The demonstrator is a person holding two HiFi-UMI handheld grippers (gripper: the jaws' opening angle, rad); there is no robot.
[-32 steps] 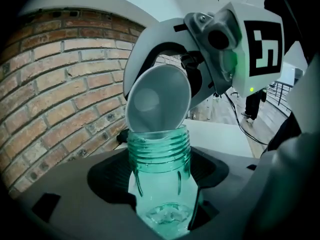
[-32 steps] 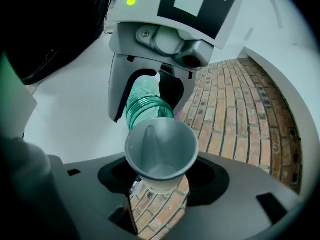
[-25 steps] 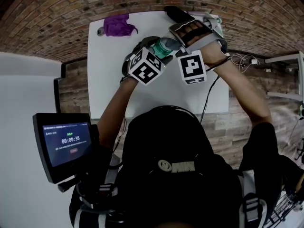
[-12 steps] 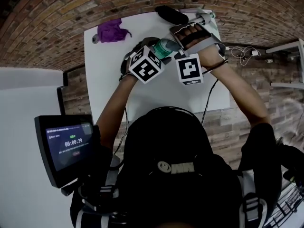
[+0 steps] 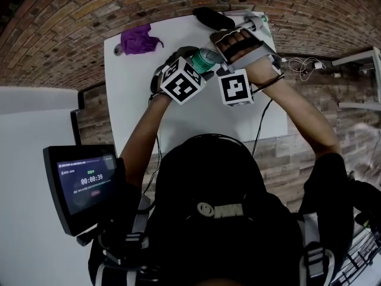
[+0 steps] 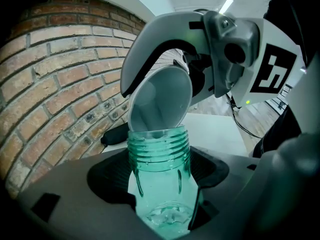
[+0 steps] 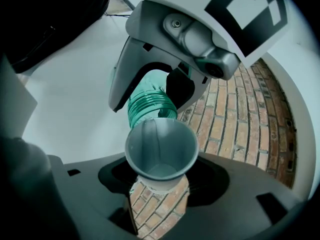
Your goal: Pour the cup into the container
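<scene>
A clear green bottle (image 6: 160, 179) with a threaded open mouth is held upright in my left gripper (image 6: 162, 206), whose jaws are shut on its body. My right gripper (image 7: 160, 186) is shut on a grey cup (image 7: 161, 151), which is tipped over. The cup's rim (image 6: 162, 101) rests at the bottle's mouth (image 7: 147, 104). The inside of the cup looks bare grey, and no stream shows. In the head view the bottle (image 5: 206, 59) sits between the two marker cubes above the white table (image 5: 137, 100). The cup is hidden there.
A purple cloth (image 5: 140, 39) lies at the table's far left corner and a black object (image 5: 212, 18) at its far edge. Cables (image 5: 303, 70) trail off the right side. A screen (image 5: 83, 180) stands at lower left. Brick floor surrounds the table.
The head camera has shifted a little. Both grippers keep the cup's rim at the bottle's mouth, drifting only slightly.
</scene>
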